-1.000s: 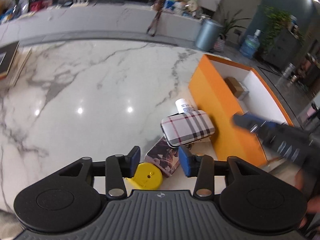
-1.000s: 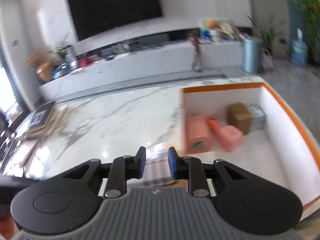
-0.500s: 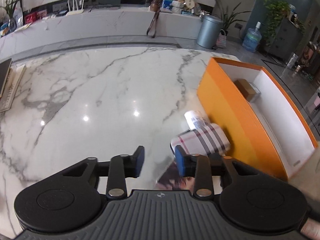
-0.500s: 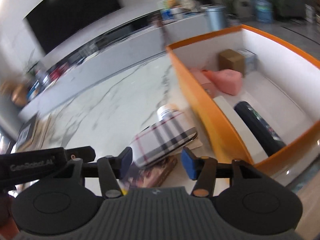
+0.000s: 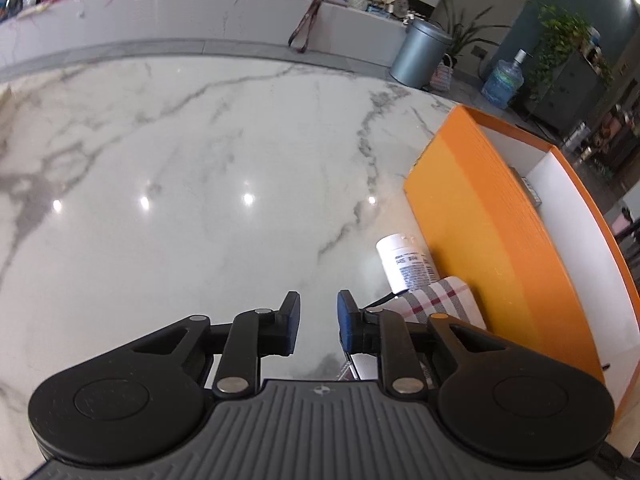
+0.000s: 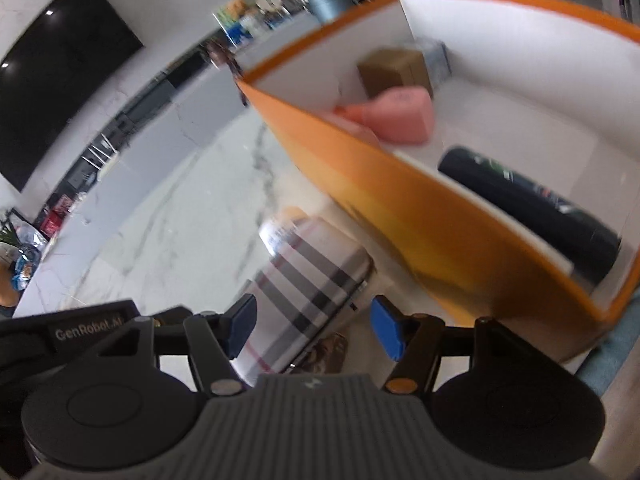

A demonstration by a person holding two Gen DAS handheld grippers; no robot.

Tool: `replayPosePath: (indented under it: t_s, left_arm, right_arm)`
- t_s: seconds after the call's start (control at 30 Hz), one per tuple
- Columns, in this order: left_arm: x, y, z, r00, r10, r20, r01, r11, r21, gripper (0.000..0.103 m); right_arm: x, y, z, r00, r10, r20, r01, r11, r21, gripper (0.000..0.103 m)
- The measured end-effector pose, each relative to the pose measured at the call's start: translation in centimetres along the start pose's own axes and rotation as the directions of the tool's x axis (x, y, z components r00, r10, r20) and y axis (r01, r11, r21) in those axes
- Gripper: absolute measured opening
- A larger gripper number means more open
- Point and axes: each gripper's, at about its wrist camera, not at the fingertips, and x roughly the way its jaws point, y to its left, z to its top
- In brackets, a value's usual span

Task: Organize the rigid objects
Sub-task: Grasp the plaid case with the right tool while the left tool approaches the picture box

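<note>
Right gripper (image 6: 314,330) lower, wider, astride plaid case (image 6: 308,280).

A white, grey and red plaid case (image 6: 308,276) lies on grey-veined white marble (image 5: 200,184) beside an orange box (image 6: 400,196) with white inner walls, holding a pink bottle (image 6: 400,118) and black cylinder (image 6: 528,208).

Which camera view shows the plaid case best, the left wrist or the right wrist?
The right wrist view. There the plaid case lies almost whole between the open fingers of the right claw, beside the orange box. The left wrist view shows only its corner, hidden behind the left claw.
</note>
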Motion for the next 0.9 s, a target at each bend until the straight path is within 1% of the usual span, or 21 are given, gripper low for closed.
replayPosePath:
  t_s: [0.07, 0.17, 0.23, 0.33, 0.4, 0.43, 0.47, 0.57, 0.67, 0.73, 0.8, 0.9]
  left_arm:
    - [0.5, 0.7, 0.0, 1.000, -0.008, -0.017, 0.007, 0.999, -0.033, 0.022]
    - [1.1, 1.5, -0.3, 0.999, -0.030, -0.037, 0.027, 0.997, -0.072, 0.020]
    - [1.3, 1.5, -0.5, 0.998, -0.044, -0.051, 0.040, 0.996, -0.077, 0.018]
    - [1.4, 1.2, -0.9, 0.998, -0.018, -0.065, 0.015, 0.999, -0.046, 0.015]
    - [1.3, 1.3, -1.1, 0.997, -0.010, -0.077, 0.007, 0.999, -0.039, 0.007]
    - [1.2, 1.4, -1.3, 0.997, -0.006, -0.083, 0.003, 0.999, -0.042, 0.006]
    - [1.1, 1.5, -1.4, 0.996, -0.002, -0.089, -0.002, 0.999, -0.044, 0.006]
    - [0.5, 1.8, -1.9, 0.993, 0.012, -0.118, -0.018, 0.998, -0.052, 0.006]
    - [-0.7, 2.2, -2.5, 0.993, 0.008, -0.120, -0.017, 0.997, -0.073, 0.006]
    - [-1.8, 2.3, -2.8, 0.994, -0.014, -0.112, 0.005, 0.997, -0.083, 0.007]
    - [-2.9, 2.1, -3.1, 0.995, -0.027, -0.099, 0.019, 0.997, -0.079, 0.008]
    - [-4.4, 1.5, -3.7, 0.997, 0.002, -0.072, -0.005, 0.999, -0.036, 0.009]
  right_arm:
    - [0.4, -0.2, -0.1, 1.000, 0.021, 0.012, -0.021, 1.000, -0.007, 0.064]
    - [0.5, 0.3, -0.4, 0.999, 0.027, 0.036, -0.025, 0.998, -0.055, 0.064]
    - [0.4, 0.5, -0.5, 0.998, 0.041, 0.051, -0.036, 0.994, -0.103, 0.060]
    - [0.1, 0.8, -0.1, 0.996, 0.052, 0.077, -0.041, 0.988, -0.147, 0.046]
    - [-0.3, 1.1, 0.1, 0.992, 0.080, 0.095, -0.062, 0.981, -0.184, 0.032]
    - [-0.5, 1.2, 0.2, 0.991, 0.097, 0.094, -0.077, 0.977, -0.199, 0.030]
    - [-0.5, 1.2, 0.4, 0.990, 0.113, 0.086, -0.094, 0.975, -0.204, 0.027]
    - [-0.7, 1.4, 0.7, 0.985, 0.163, 0.054, -0.147, 0.965, -0.218, 0.022]
    - [-1.4, 1.9, 1.0, 0.976, 0.217, 0.027, -0.204, 0.948, -0.242, 0.017]
    - [-2.0, 2.1, 1.2, 0.968, 0.251, 0.005, -0.242, 0.937, -0.251, 0.015]
    - [-2.6, 2.3, 1.3, 0.963, 0.269, -0.016, -0.263, 0.927, -0.269, 0.013]
    - [-3.8, 2.1, 1.1, 0.962, 0.272, -0.038, -0.271, 0.918, -0.290, 0.012]
